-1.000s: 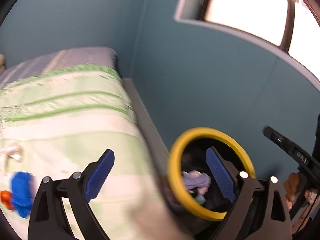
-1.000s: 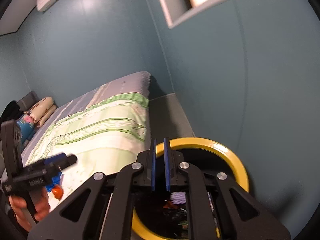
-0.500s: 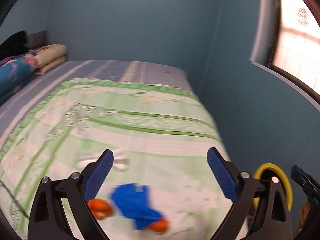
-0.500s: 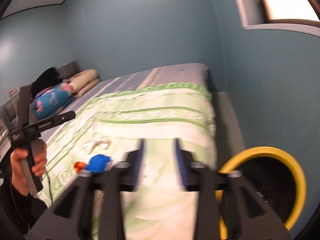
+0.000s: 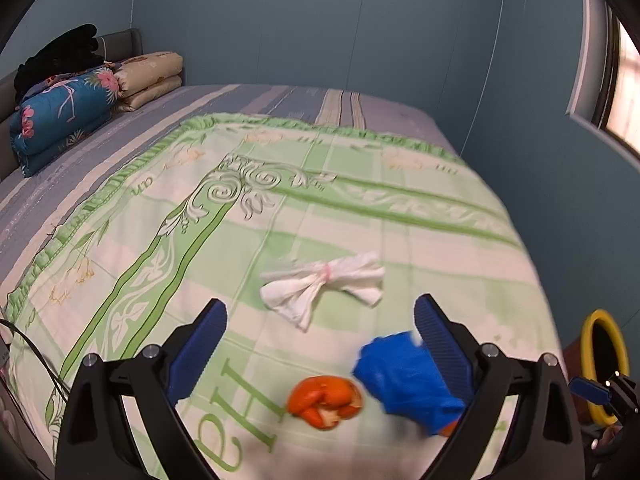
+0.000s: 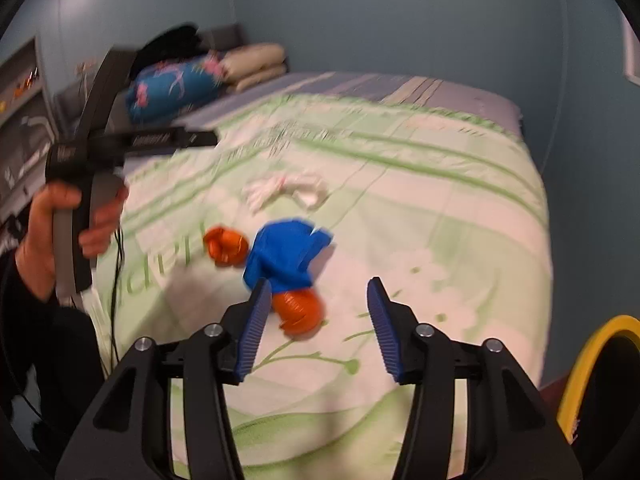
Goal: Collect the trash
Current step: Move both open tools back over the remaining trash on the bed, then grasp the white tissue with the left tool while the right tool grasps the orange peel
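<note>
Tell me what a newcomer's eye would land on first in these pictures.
The bright litter on the green-patterned bedspread: a crumpled blue wrapper beside orange peel, with a twisted white tissue just beyond them. The left gripper hangs wide open over the pile, while the right gripper is opening, nothing between its pads. A yellow-rimmed bin stands past the bed's right edge.

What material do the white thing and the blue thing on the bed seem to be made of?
White thing: probably tissue paper, matte; it is thin, crumpled and pinched at the middle. Blue thing: perhaps thin plastic film or a glove, smooth; it is blurred, so this stays uncertain.
</note>
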### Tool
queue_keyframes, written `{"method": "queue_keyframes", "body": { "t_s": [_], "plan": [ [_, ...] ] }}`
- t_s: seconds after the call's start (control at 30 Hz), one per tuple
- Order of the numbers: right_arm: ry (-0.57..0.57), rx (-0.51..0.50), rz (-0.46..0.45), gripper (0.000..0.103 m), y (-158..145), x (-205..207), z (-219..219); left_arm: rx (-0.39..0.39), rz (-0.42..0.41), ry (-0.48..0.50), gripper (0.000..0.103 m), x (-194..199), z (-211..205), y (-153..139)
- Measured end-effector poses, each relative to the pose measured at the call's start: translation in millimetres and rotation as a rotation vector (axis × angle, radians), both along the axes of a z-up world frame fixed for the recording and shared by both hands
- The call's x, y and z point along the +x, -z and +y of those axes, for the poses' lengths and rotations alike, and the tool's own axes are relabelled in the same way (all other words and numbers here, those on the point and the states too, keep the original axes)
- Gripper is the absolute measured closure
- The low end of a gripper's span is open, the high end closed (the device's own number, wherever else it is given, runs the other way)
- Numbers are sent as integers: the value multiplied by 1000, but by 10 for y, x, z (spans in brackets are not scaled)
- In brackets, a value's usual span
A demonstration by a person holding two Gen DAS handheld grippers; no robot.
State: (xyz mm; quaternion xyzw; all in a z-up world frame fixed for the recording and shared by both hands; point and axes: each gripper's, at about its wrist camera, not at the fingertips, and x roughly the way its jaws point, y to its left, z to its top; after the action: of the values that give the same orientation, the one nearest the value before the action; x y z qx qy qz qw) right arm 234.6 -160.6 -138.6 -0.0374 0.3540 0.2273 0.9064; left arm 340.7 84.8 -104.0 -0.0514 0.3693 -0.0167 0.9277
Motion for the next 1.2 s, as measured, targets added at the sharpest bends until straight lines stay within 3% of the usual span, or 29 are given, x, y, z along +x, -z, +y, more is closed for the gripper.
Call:
{"method": "queue_keyframes", "body": {
  "t_s": [0.37, 0.8, 1.0, 1.07, 1.13, 1.2],
  "plan": [
    [-54, -129, 60, 48, 575, 276, 389, 62, 101, 38, 12, 564, 46, 569],
    [-77, -146, 121, 49, 817, 505, 448, 144, 161, 98, 14, 1153, -143, 933],
    [-100, -141, 143, 59, 872, 511, 472, 197, 206, 134, 38, 1287, -326, 1121],
    [-102, -131, 144, 65, 875, 507, 475, 200, 223, 129, 57, 1325, -328, 1149],
    [-101, -130, 145, 67, 872, 505, 483, 201, 234, 126, 66, 1349, -313, 1167],
    [-102, -123, 150, 70, 874, 499, 482, 220, 239, 121, 82, 1346, -305, 1174]
  ]
}}
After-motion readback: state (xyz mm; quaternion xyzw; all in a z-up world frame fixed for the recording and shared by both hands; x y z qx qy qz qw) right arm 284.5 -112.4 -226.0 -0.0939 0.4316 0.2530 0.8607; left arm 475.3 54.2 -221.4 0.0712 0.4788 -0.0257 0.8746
